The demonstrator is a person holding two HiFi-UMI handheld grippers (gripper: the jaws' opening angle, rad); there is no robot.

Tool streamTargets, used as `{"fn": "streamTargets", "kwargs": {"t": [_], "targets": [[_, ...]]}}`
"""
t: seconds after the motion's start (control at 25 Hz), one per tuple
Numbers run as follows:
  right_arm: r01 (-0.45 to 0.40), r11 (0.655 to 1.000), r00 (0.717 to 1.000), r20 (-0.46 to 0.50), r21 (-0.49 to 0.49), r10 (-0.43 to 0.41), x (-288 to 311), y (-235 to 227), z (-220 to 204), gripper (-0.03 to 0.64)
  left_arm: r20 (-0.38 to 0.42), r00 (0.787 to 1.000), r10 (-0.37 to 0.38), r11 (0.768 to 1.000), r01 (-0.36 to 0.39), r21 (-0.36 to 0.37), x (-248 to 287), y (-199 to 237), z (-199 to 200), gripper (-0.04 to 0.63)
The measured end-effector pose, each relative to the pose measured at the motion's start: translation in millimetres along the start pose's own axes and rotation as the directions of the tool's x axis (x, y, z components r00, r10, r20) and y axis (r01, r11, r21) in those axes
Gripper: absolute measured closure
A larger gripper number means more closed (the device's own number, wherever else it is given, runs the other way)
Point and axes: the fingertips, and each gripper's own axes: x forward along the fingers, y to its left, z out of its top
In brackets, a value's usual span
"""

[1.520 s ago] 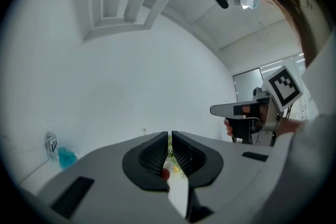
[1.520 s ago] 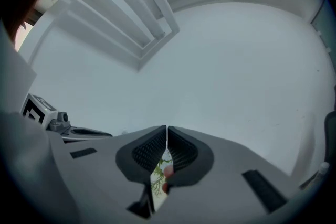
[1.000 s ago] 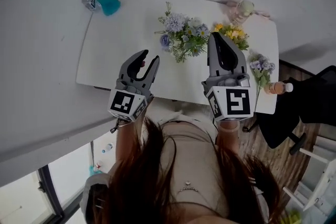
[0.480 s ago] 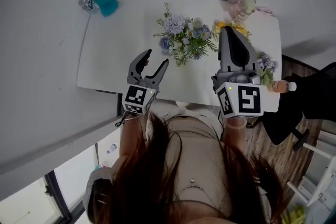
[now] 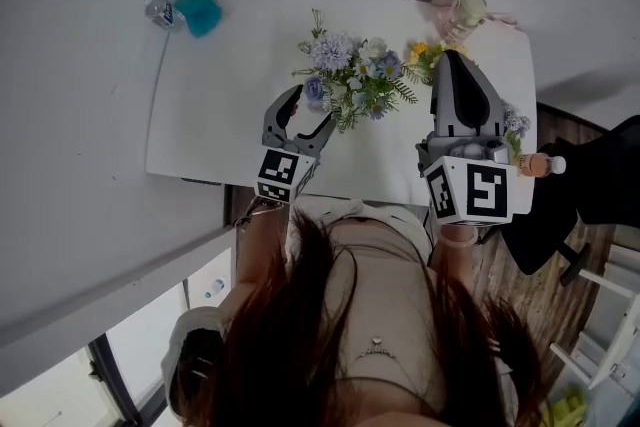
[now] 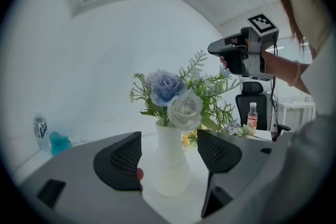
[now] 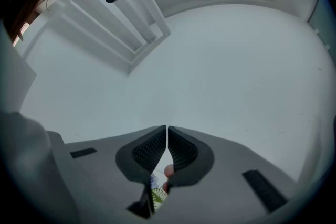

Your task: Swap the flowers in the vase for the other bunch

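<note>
White vase [image 6: 170, 165] before left hand-held gripper [image 5: 314, 105]

Flowers [image 5: 350, 75] in vase [image 6: 170, 160] at table [image 5: 220, 115] centre — second bunch [image 5: 514, 123] right; bottle [image 5: 157, 10] far-left corner.

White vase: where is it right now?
Left gripper view: the white vase stands on the table just ahead of the left claw, framed untouched between its jaws, which have just been opening.

Setting: office-type room. You stand at a white table [image 5: 200, 115]. Black swivel chair [image 5: 578, 215] at its right end. Wood floor [image 5: 497, 267] underfoot. Plain white walls [image 6: 79, 60] all round.
</note>
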Motion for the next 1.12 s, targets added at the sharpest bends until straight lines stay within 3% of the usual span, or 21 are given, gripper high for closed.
{"fn": "streamTargets", "kwargs": {"t": [0.2, 0.68, 0.88, 1.12], "targets": [[0.005, 1.0, 1.0, -0.007, -0.005, -0.005, 1.5, -6.9, -3.6, 0.589, 0.031, 1.0, -0.002, 1.0, 0.001, 0.022, 21.1, -2.3, 12.4, 0.268], [0.021, 0.999, 1.0, -0.009, 0.025, -0.021, 6.6, -27.6, -10.9, 0.589, 0.022, 1.0, 0.009, 0.999, -0.01, 0.044, 53.0, -3.9, 23.3, 0.273], [0.02, 0.999, 1.0, -0.01, 0.025, -0.02, 8.8, -29.3, -14.4, 0.589, 0.017, 0.999, 0.036, 0.997, -0.037, 0.074, 55.4, -2.1, 23.0, 0.345], [0.032, 0.999, 0.999, -0.023, 0.041, -0.031, 8.5, -36.9, -20.4, 0.589, 0.021, 0.999, 0.048, 0.994, -0.05, 0.095, 54.1, -3.2, 28.0, 0.36]]}}
